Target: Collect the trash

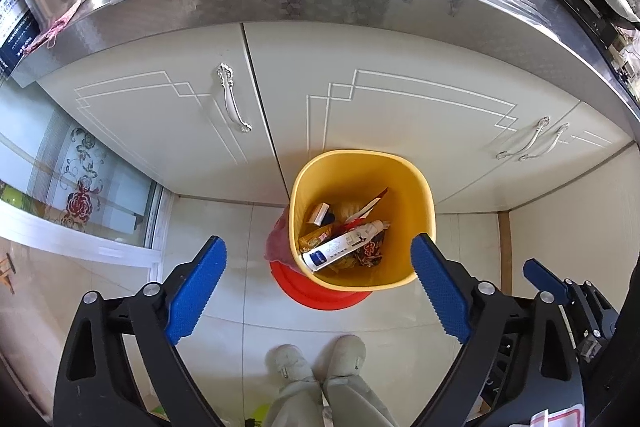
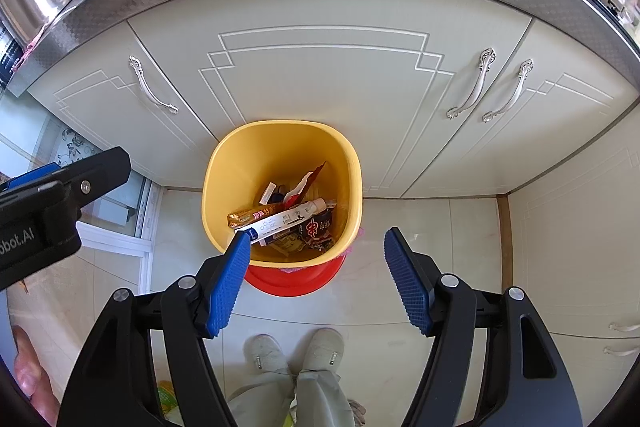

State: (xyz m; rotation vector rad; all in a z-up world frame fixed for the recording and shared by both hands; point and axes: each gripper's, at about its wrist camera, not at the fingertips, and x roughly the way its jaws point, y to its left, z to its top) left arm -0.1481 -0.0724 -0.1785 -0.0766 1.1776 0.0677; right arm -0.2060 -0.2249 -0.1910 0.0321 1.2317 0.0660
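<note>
Yellow bin (image 1: 362,219) centre frame, directly below left claw (image 1: 320,291) and right claw (image 2: 316,281); both gape empty; white tube (image 2: 280,223) inside lies diagonal.

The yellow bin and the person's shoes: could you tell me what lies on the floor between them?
Only the red basin under the yellow bin, then bare floor tiles up to the shoes, seen in both wrist views.

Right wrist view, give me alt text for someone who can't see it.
An open right gripper hangs empty above a yellow bin of trash, including a white tube and wrappers. The bin stands on a red base before cream cabinets.
</note>
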